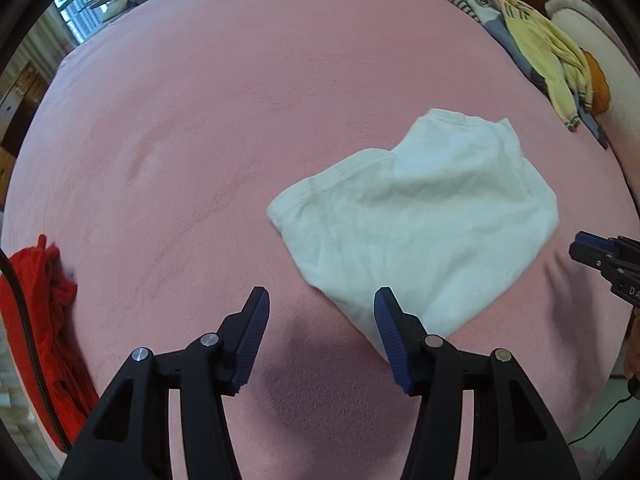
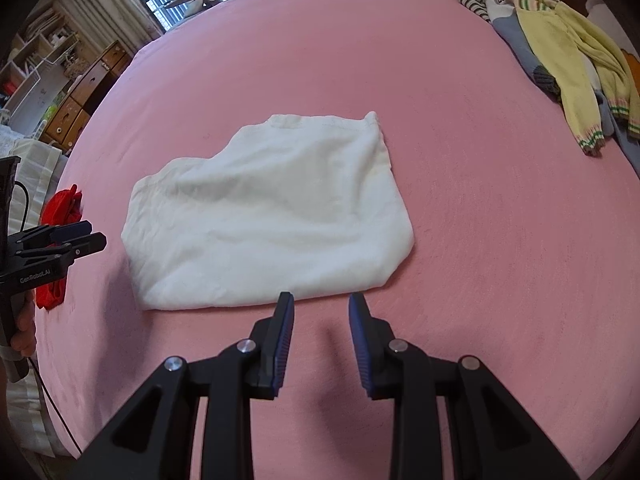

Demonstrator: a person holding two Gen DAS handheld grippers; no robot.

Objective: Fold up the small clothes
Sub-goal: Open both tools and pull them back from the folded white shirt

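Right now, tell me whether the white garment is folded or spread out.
Folded. The white garment lies as a compact doubled-over shape on the pink bedspread, its hem edge showing along one side; no sleeves or legs spread out.

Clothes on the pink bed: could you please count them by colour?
White: 1, the folded garment
Red: 1, the garment at the bed's edge
Yellow: 1, the sweater
Striped black-and-white: 1, the piece
Blue-grey: 1, the piece under the sweater
Total: 5
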